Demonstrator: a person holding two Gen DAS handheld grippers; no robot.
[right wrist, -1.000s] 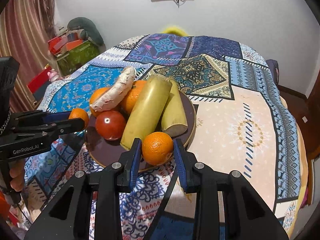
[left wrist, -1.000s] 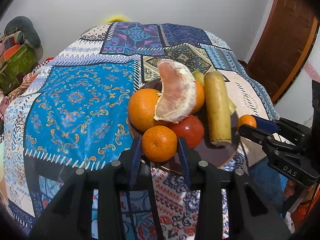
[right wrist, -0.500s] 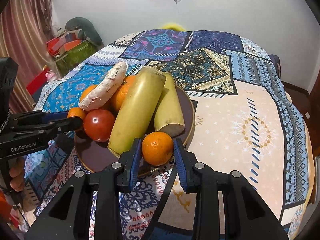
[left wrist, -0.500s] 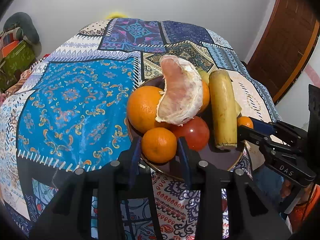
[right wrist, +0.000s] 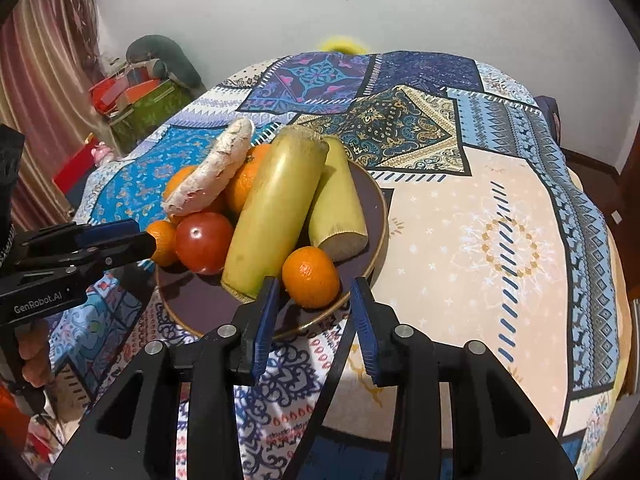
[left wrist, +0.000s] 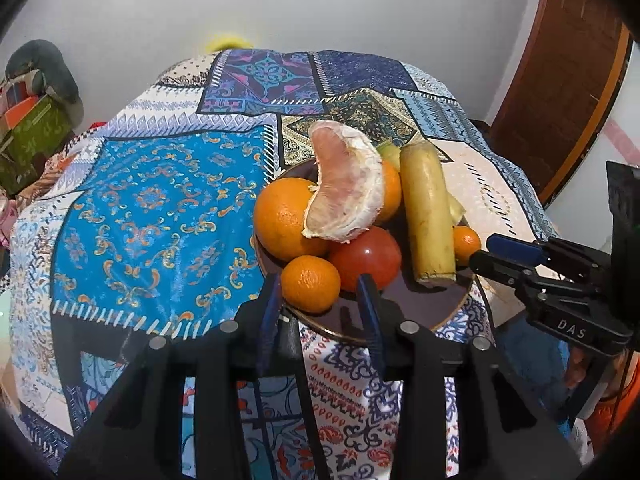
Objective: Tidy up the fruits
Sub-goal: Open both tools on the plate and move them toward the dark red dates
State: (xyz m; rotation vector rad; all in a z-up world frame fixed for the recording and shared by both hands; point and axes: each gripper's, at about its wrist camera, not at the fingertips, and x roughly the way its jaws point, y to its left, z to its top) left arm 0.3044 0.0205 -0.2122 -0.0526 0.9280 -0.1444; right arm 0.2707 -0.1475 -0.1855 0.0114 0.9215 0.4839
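now the left gripper (left wrist: 318,294) stands parted, a small mandarin (left wrist: 310,283) between its blue pads but apparently unpinched, on the dark plate (left wrist: 432,312) rim. likewise the right gripper (right wrist: 314,294) gapes around another mandarin (right wrist: 311,276), beside the yellow-green gourds (right wrist: 276,208) and tomato (right wrist: 204,242).

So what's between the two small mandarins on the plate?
The red tomato and the long yellow fruit lie between the left mandarin and the right mandarin, clearest in the right wrist view.
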